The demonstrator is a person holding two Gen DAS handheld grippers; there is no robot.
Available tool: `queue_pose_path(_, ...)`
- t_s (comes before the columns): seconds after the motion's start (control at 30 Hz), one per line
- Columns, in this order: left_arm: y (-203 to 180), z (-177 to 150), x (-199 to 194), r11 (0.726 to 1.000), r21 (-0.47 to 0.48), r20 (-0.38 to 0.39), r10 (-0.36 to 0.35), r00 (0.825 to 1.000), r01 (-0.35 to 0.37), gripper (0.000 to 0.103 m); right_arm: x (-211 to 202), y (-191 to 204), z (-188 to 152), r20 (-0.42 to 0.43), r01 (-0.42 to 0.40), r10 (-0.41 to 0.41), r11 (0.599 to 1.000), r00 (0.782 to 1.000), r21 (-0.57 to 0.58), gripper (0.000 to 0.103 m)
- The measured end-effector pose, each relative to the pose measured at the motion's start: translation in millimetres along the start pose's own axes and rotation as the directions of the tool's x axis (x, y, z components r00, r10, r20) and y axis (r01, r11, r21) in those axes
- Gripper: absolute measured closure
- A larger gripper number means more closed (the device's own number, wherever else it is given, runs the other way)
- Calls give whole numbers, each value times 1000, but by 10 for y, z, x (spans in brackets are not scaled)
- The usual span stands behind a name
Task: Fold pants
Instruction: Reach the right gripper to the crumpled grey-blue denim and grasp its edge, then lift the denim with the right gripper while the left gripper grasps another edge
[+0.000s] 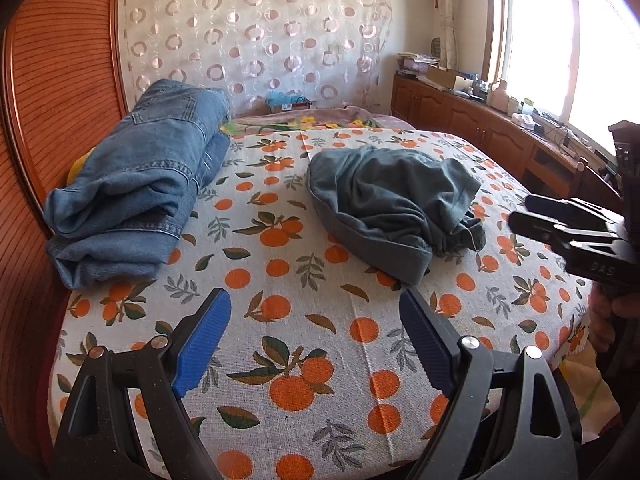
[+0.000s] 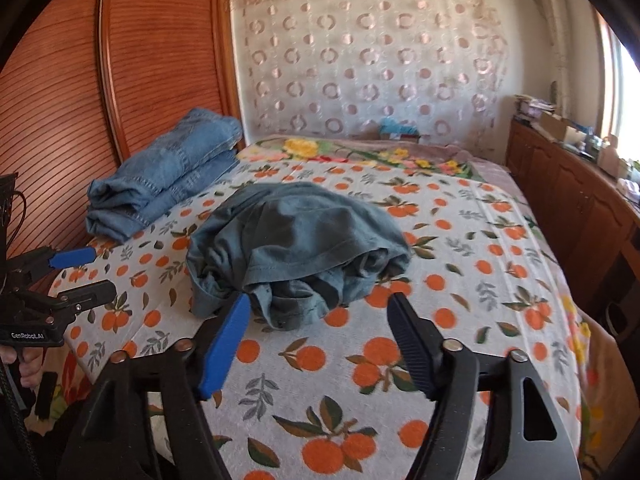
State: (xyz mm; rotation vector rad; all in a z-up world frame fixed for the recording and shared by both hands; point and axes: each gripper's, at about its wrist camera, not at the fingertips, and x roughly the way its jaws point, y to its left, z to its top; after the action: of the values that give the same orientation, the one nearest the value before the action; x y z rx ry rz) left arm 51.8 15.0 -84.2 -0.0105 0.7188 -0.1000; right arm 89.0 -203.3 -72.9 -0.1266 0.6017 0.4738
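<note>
A crumpled grey-blue pair of pants point(image 1: 392, 200) point(image 2: 296, 240) lies in a heap in the middle of the bed's orange-print sheet point(image 1: 280, 280) point(image 2: 460, 280). My left gripper point(image 1: 312, 296) hovers open over bare sheet, short of the heap, with nothing between its blue pads point(image 1: 200, 344). My right gripper point(image 2: 318, 300) is open just in front of the heap's near edge; its pads point(image 2: 224, 344) do not press on the cloth. Each gripper also shows in the other's view: the right gripper point(image 1: 560, 232) at the right edge, the left gripper point(image 2: 86, 274) at the left edge.
Folded blue jeans point(image 1: 136, 188) point(image 2: 168, 172) are stacked at the left beside the ribbed wooden headboard point(image 1: 60, 100). A floral blanket point(image 2: 360, 152) covers the bed's far end below a patterned curtain. Cluttered wooden cabinets point(image 1: 480, 124) run along the right under the window.
</note>
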Motion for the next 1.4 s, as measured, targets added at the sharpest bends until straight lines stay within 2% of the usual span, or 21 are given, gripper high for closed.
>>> queue_pose_path(0.07,26,-9,20,1000,1,-2,-11,1000,11,16,121,10,40,-35,-24,24,1000,999,-14,50)
queue_pose_path(0.13,50,-10,39,1000,6,-2,-15,1000,15,18,203,20,70,-60,-48,46,998,997,-26,56)
queue_pose_path(0.2,74,-9,48,1000,7,4,-19,1000,19,22,311,29,110,-93,-71,67,997,993,-41,59)
queue_pose_path(0.3,126,6,52,1000,0,11,-14,1000,14,22,415,31,141,-129,-85,77,995,989,-60,64)
queue_pose_path(0.4,151,27,67,1000,3,9,-2,1000,2,22,444,1,162,-159,-78,63,993,985,-87,85)
queue_pose_path(0.43,156,34,73,1000,3,9,2,1000,-2,22,419,-28,169,-163,-76,59,993,985,-96,95)
queue_pose_path(0.47,163,40,75,1000,1,9,5,1000,-5,22,350,-76,184,-150,-75,60,992,987,-97,97)
queue_pose_path(0.57,180,52,77,1000,-7,8,-4,1000,4,22,188,-173,252,-103,-71,63,994,993,-77,98)
queue_pose_path(0.67,174,64,83,1000,-5,5,-13,1000,13,22,-142,-392,336,-16,-44,43,998,999,-43,98)
queue_pose_path(0.8,134,76,87,999,-11,1,-38,999,38,22,-669,-816,374,89,39,-41,999,995,26,98)
queue_pose_path(0.9,87,98,90,999,-2,4,-36,999,36,22,-946,-1138,253,118,112,-122,990,986,88,99)
queue_pose_path(0.97,54,116,91,999,4,5,-46,999,46,22,-1007,-1326,147,98,158,-171,979,980,126,99)
queue_pose_path(1.03,14,141,99,998,8,4,-61,998,61,22,-1022,-1548,-35,42,220,-229,961,972,166,98)
queue_pose_path(1.13,-60,176,124,997,22,2,-76,997,76,22,-973,-1689,-271,-45,242,-238,952,970,187,98)
queue_pose_path(1.23,-130,206,154,995,38,1,-91,996,90,22,-1033,-1627,-340,-51,270,-265,948,963,169,90)
queue_pose_path(1.3,-173,220,189,994,46,0,-104,995,104,22,-1029,-1445,-271,-31,272,-270,948,962,163,79)
queue_pose_path(1.33,-191,223,211,993,50,-3,-107,994,107,22,-1016,-1344,-234,-20,267,-268,950,963,163,70)
queue_pose_path(1.4,-206,234,255,992,55,-10,-110,994,110,22,-949,-1225,-130,2,236,-240,959,971,157,67)
